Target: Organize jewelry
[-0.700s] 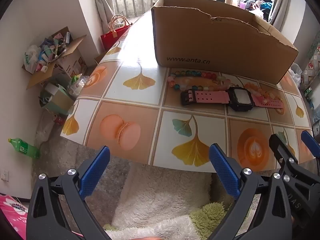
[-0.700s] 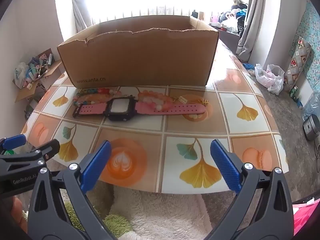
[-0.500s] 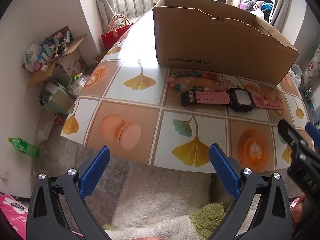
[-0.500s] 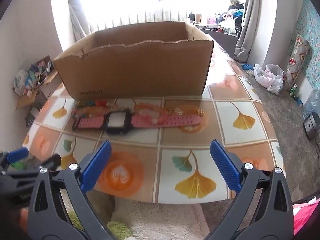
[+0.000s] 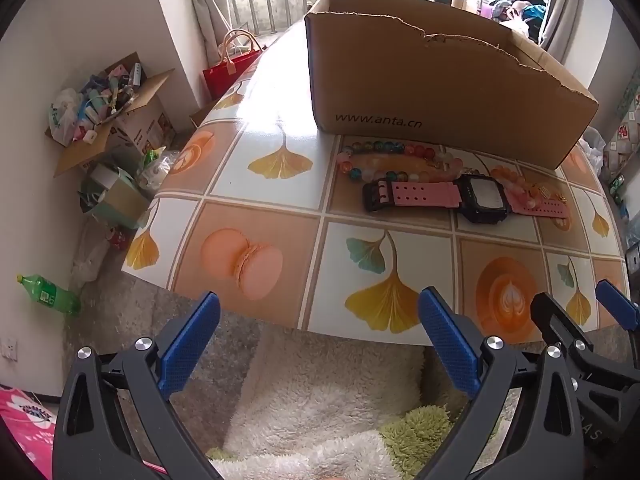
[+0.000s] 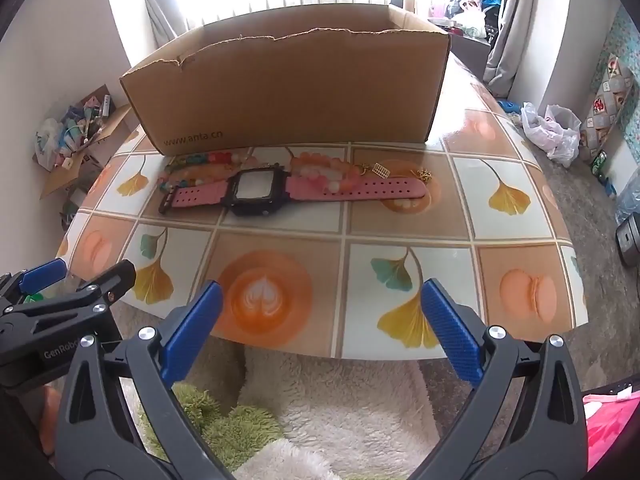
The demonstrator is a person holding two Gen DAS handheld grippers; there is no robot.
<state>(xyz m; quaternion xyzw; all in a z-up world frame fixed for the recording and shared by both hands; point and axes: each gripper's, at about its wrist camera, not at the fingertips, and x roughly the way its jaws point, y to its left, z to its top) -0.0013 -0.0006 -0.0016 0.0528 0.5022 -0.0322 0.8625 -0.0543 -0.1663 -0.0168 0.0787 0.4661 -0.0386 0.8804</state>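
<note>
A pink-strapped watch with a black face [image 5: 472, 198] [image 6: 256, 190] lies on the tiled table in front of an open cardboard box [image 5: 440, 84] [image 6: 288, 92]. A multicoloured bead bracelet [image 5: 384, 156] [image 6: 192, 164] lies behind its left end, an orange-pink bead bracelet [image 6: 324, 168] and small gold pieces [image 6: 400, 170] behind its right. My left gripper [image 5: 316, 340] is open and empty, below the table's near edge. My right gripper [image 6: 320, 328] is open and empty at the near edge, to the right of the left one.
The table [image 6: 520, 216] has a rounded glossy top. A fluffy white and green rug [image 5: 328, 412] lies below the grippers. Boxes of clutter [image 5: 104, 112], a red bag [image 5: 232, 68] and a green bottle [image 5: 48, 292] sit on the floor at left. Plastic bags [image 6: 552, 132] lie at right.
The right gripper has shifted about near the table's front edge and now sits slightly lower and closer. The left gripper has barely moved. The jewelry has not moved.
</note>
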